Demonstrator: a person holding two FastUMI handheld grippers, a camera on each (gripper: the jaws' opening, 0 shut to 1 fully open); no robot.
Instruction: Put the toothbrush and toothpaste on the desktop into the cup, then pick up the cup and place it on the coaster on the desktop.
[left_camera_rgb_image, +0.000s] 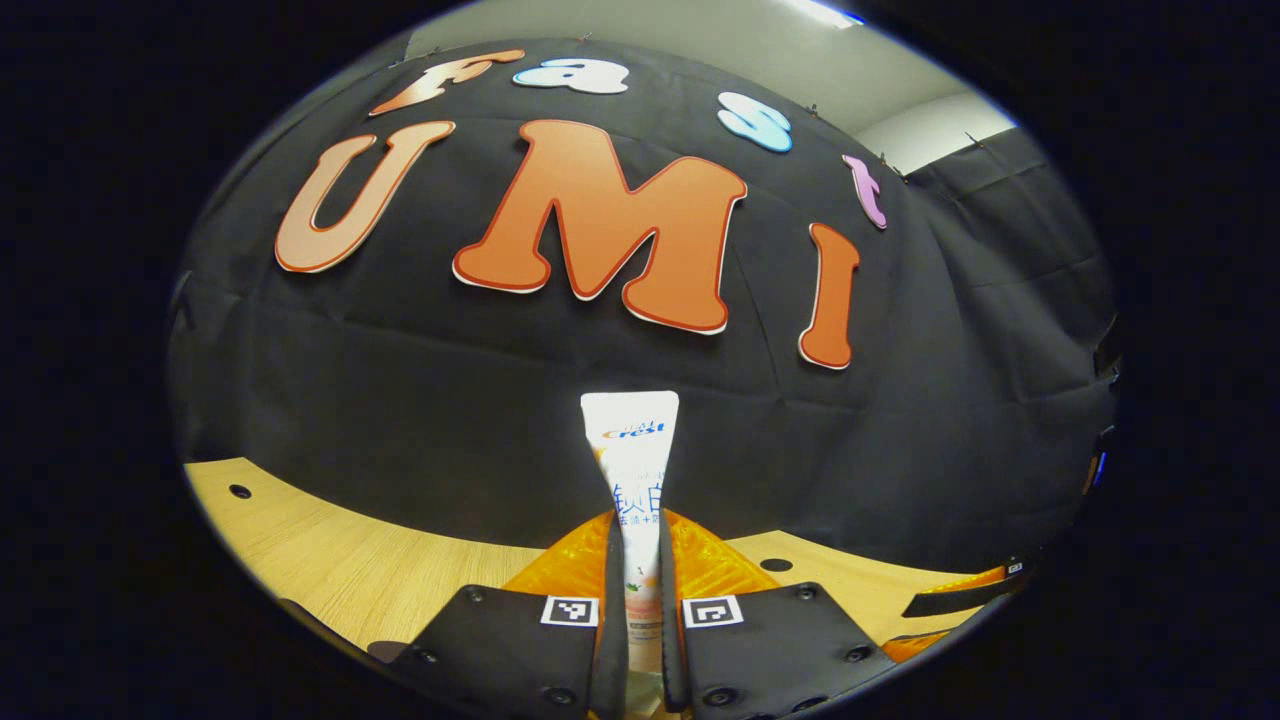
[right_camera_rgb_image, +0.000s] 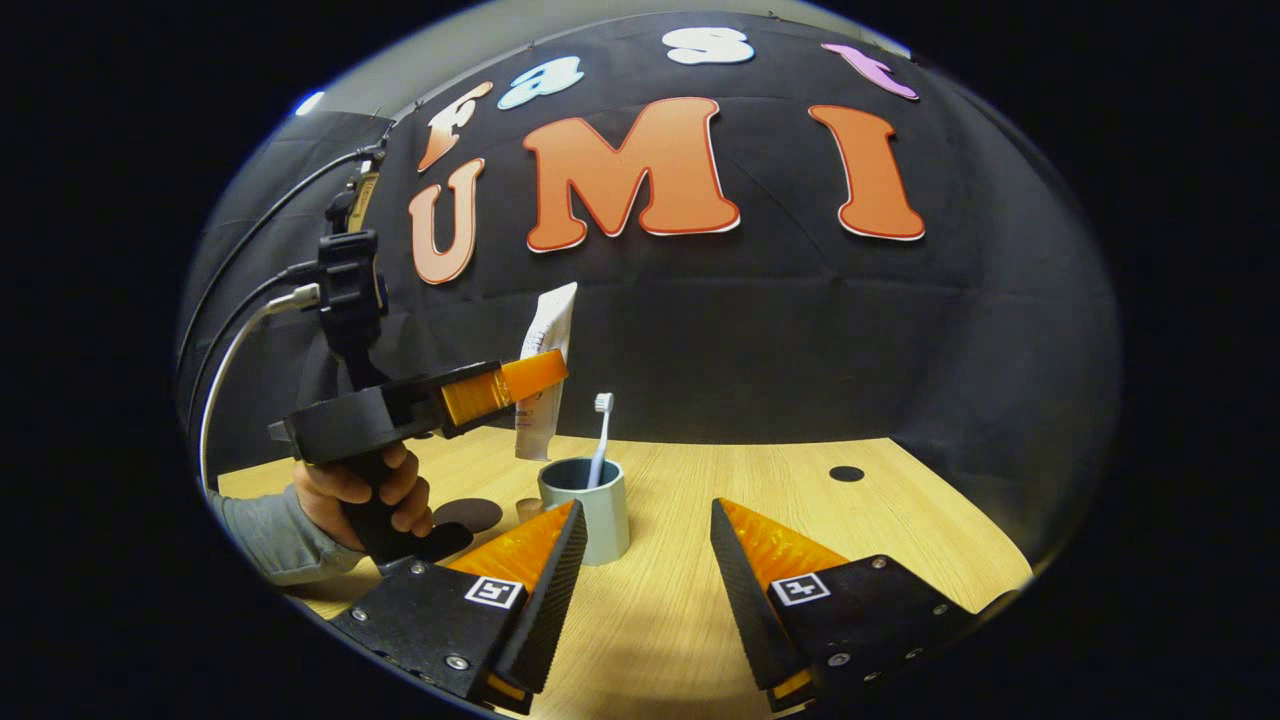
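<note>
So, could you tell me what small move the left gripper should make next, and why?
Probably lower the white toothpaste tube, clamped in the left gripper, into the grey-blue cup: it hangs just behind and above the rim, and the white toothbrush is already inside.

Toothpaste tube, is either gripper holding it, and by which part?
Yes: the left gripper clamps the toothpaste tube around its middle, upright. The right gripper is open, holding nothing.
</note>
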